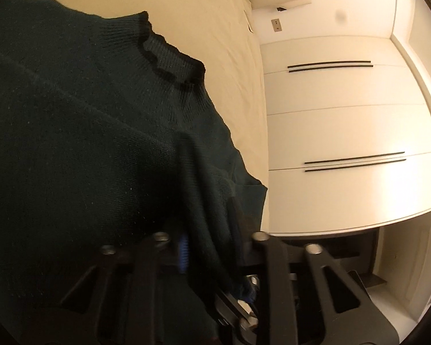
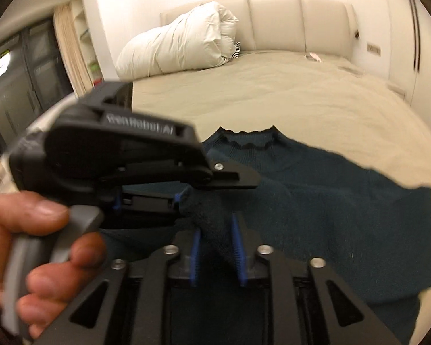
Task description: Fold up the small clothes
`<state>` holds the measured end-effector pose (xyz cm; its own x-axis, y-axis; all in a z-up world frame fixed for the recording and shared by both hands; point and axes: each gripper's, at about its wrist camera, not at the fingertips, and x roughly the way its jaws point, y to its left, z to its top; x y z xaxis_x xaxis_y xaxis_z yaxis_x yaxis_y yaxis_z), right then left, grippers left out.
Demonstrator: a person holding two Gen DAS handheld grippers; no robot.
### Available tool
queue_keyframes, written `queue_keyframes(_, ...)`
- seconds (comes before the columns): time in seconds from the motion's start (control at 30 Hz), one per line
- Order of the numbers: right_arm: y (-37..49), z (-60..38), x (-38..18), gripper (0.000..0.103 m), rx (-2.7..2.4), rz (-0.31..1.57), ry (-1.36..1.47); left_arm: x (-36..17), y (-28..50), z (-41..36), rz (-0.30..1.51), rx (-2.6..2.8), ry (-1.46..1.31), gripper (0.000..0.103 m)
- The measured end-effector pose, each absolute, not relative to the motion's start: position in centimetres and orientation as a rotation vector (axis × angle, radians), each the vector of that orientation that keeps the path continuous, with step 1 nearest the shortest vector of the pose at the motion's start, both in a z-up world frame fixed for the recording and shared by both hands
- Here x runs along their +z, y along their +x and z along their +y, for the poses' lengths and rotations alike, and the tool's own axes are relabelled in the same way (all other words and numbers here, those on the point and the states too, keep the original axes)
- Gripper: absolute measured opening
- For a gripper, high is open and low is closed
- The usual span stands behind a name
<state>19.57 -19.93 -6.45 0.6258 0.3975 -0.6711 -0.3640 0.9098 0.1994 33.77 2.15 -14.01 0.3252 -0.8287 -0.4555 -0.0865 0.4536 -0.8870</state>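
Observation:
A dark green knitted sweater (image 2: 316, 201) lies on the beige bed, its ruffled collar (image 2: 250, 141) toward the headboard. It fills the left of the left wrist view (image 1: 86, 143), collar (image 1: 169, 60) up. My left gripper (image 1: 209, 230) is shut on a bunched fold of the sweater; it also shows in the right wrist view (image 2: 184, 198), held by a hand. My right gripper (image 2: 215, 244) is shut on the same fold of knit between its blue pads (image 2: 237, 250), just beside the left one.
A rolled white duvet (image 2: 181, 46) lies at the padded headboard (image 2: 273, 20). Beige sheet (image 2: 273, 97) stretches around the sweater. White wardrobe doors (image 1: 344, 129) with black handles stand beside the bed. A dark window (image 2: 20, 80) is at the left.

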Motion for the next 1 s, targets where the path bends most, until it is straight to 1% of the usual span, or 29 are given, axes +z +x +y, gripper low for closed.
queue_keyframes(0.03,19.3,-20.9,-6.2,0.044,0.446,0.783,0.105,-13.9,33.8,2.2,1.141,-0.605,-0.991,0.011)
queue_keyframes(0.07,18.5,-22.1,-6.1,0.047,0.457,0.781,0.176,-13.9,34.0,2.1,1.132,-0.603,-0.983,0.008)
queue_keyframes(0.1,17.8,-23.8,-6.1,0.051,0.467,0.776,0.254,-13.7,34.0,2.3,1.123,-0.6,-0.972,0.008)
queue_keyframes(0.2,15.7,-28.9,-6.9,0.054,0.47,0.776,0.457,-12.4,33.6,4.1,1.078,-0.585,-0.918,0.007)
queue_keyframes(0.3,13.9,-34.9,-9.1,0.06,0.433,0.776,0.761,-11.4,33.5,6.3,1.055,-0.544,-0.876,0.007)
queue_keyframes(0.37,13.8,-38.3,-11.1,0.065,0.404,0.758,0.955,-11.5,33.6,7.5,1.049,-0.518,-0.865,0.007)
queue_keyframes(0.43,14.5,-40.2,-12.0,0.075,0.368,0.739,1.062,-11.7,33.5,8.3,1.048,-0.502,-0.868,0.007)
queue_keyframes(0.47,14.6,-40.5,-12.5,0.078,0.362,0.73,1.105,-11.9,33.5,8.6,1.051,-0.496,-0.874,0.007)
queue_keyframes(0.57,16.4,-40.4,-13.9,0.079,0.356,0.755,1.21,-12.2,33.3,9.1,1.05,-0.498,-0.882,0.007)
queue_keyframes(0.8,18.8,-43.5,-14.9,0.079,0.333,0.615,1.444,-12.6,32.7,11.9,1.033,-0.448,-0.884,0.007)
queue_keyframes(0.93,19.5,-43.8,-14.9,0.078,0.309,0.605,1.444,-13.8,32.5,13.1,1.043,-0.415,-0.895,0.007)
queue_keyframes(0.97,19.1,-43.9,-14.8,0.078,0.303,0.603,1.442,-14.1,32.5,13.6,1.047,-0.407,-0.897,0.007)
queue_keyframes(1.0,18.6,-44.1,-14.8,0.074,0.288,0.596,1.435,-14.5,32.5,13.9,1.053,-0.398,-0.899,0.007)
